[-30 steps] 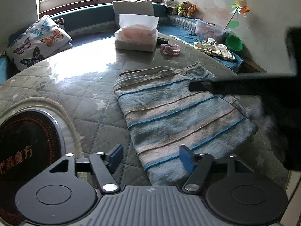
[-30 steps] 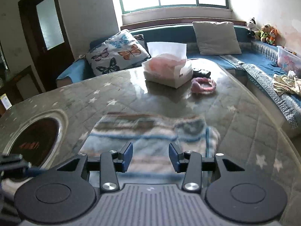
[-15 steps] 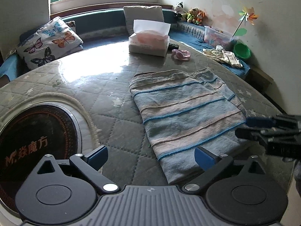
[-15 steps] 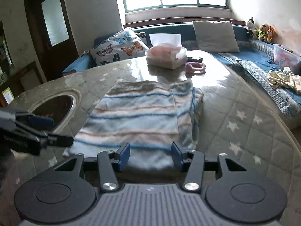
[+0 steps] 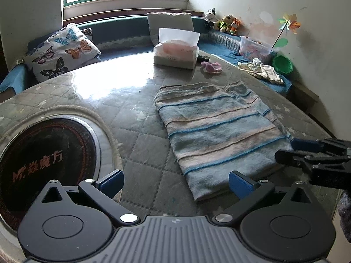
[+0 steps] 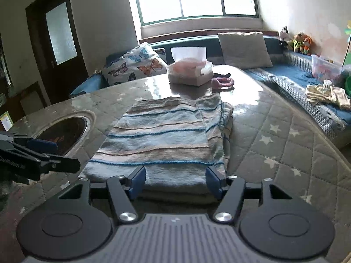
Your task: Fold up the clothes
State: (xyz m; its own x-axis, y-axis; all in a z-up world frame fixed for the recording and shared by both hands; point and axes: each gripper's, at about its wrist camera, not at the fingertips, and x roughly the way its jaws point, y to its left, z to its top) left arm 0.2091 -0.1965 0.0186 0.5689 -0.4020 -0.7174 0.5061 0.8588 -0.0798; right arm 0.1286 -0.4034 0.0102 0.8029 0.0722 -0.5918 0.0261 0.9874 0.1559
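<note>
A folded striped garment, blue, pink and grey, lies flat on the quilted round table; it also shows in the right wrist view. My left gripper is open and empty, just short of the garment's near left corner. My right gripper is open and empty, its jaws standing either side of the garment's near edge. The right gripper shows in the left wrist view by the garment's right corner. The left gripper shows at the left in the right wrist view.
A round dark hotplate is set in the table at left. A tissue box and a pink scrunchie sit at the far side. A bench with a butterfly pillow, loose clothes and toys surrounds the table.
Both grippers have opened wider and drawn back from the garment. The garment now lies flat and folded, free of both grippers.
</note>
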